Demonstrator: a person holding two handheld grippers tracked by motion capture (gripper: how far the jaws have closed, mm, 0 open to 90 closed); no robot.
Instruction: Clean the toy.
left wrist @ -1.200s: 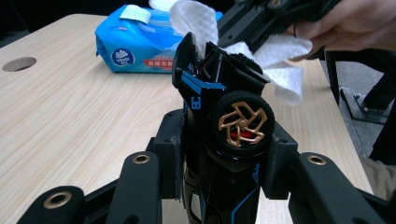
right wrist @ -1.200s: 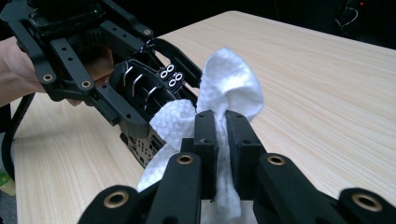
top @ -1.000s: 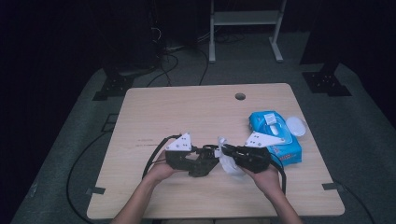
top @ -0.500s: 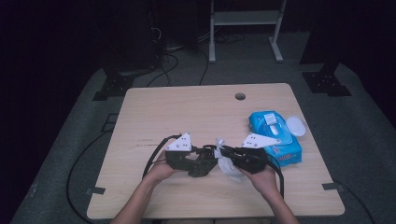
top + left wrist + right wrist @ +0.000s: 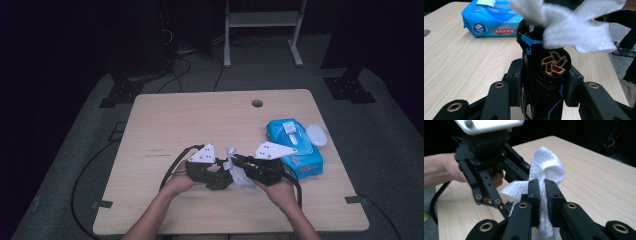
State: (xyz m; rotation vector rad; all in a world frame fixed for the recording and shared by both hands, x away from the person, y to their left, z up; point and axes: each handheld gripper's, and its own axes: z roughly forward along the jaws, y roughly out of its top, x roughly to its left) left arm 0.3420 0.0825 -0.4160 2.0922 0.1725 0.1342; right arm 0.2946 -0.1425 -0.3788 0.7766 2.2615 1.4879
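- While both hands meet over the near middle of the table (image 5: 175,120), the left gripper (image 5: 212,175) has its jaws pressed against the two sides of a black toy car (image 5: 544,75) with blue trim.
- From the left gripper view, the car stands up between that gripper's jaws, one wheel with a bronze-coloured spoked hub facing the camera.
- A white wet wipe (image 5: 579,30) drapes over the far upper end of the car, touching it and hiding that part.
- Pinching this same wipe is the right gripper (image 5: 543,192): in the right gripper view its two black jaws are pressed together with a band of the white sheet clamped between them, and a loose puff of it rises past the tips.
- Beyond those tips in that view is the left gripper, pointing back toward the camera, with the person's left hand (image 5: 451,170) behind it.
- From the high view, the two grippers point at each other, the left one on the left and the right gripper on the right, the wipe bunched where they meet.
- To the right of the grippers, near the table's right edge, lies a blue pack of wet wipes (image 5: 295,147), flat on the wood, close to the right gripper's grey plate.
- Its white lid flap (image 5: 316,134) is open and lies off the pack's far right side.
- A round cable hole (image 5: 257,103) sits in the far part of the tabletop, well apart from the hands.
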